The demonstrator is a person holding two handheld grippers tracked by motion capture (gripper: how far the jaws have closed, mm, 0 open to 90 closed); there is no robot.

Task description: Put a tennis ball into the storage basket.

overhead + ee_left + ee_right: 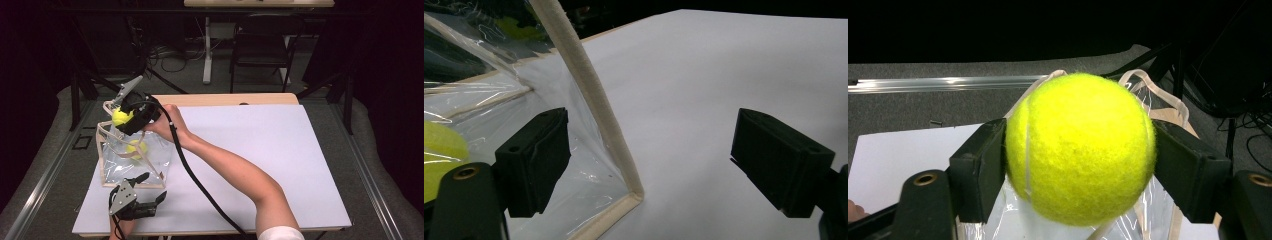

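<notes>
My right gripper (pixel 123 119) is shut on a yellow tennis ball (pixel 119 117) and holds it over the open top of a clear plastic bag (pixel 150 165) with beige trim at the table's left. In the right gripper view the ball (pixel 1080 147) sits pressed between both pads, with the bag's handles (pixel 1168 100) behind and below. A second tennis ball (pixel 136 148) lies inside the bag. My left gripper (pixel 154 186) stands open at the bag's near corner. The beige corner seam (pixel 596 110) rises between its jaws, nearer the left pad (pixel 534 160), and neither pad presses it.
A white sheet (pixel 260 150) covers the table, bare to the right of the bag. The person's right forearm (pixel 225 170) crosses it diagonally, trailing a black cable (pixel 200 185). A black chair (pixel 262 45) and floor cables stand beyond the far edge.
</notes>
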